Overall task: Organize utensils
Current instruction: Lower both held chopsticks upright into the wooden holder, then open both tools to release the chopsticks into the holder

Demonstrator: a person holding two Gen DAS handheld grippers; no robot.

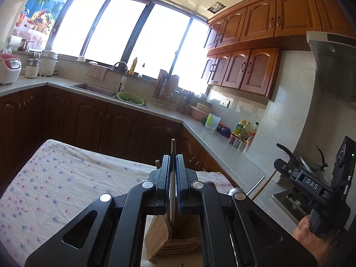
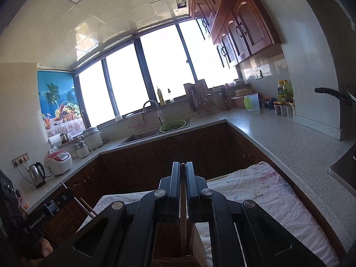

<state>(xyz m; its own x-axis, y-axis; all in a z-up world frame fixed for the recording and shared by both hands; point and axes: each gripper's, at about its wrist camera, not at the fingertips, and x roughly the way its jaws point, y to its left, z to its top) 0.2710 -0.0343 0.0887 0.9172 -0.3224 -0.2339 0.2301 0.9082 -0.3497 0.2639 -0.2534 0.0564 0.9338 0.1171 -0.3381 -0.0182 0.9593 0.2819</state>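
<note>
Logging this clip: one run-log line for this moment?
left gripper: shut on metal utensil | right gripper: shut on wooden utensil | both above wooden holder | on cloth

Kitchen surroundings in your view
You see a green colander (image 1: pixel 130 98) at the sink (image 1: pixel 95 88), a rice cooker (image 2: pixel 59 159) beside a kettle (image 2: pixel 36 174), and a dish rack (image 2: pixel 201 102).

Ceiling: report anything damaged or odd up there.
One ceiling tile near the upper cabinets looks broken open, a dark ragged hole among clean white panels; the right wrist view shows it too. Nothing else stands out.
</note>
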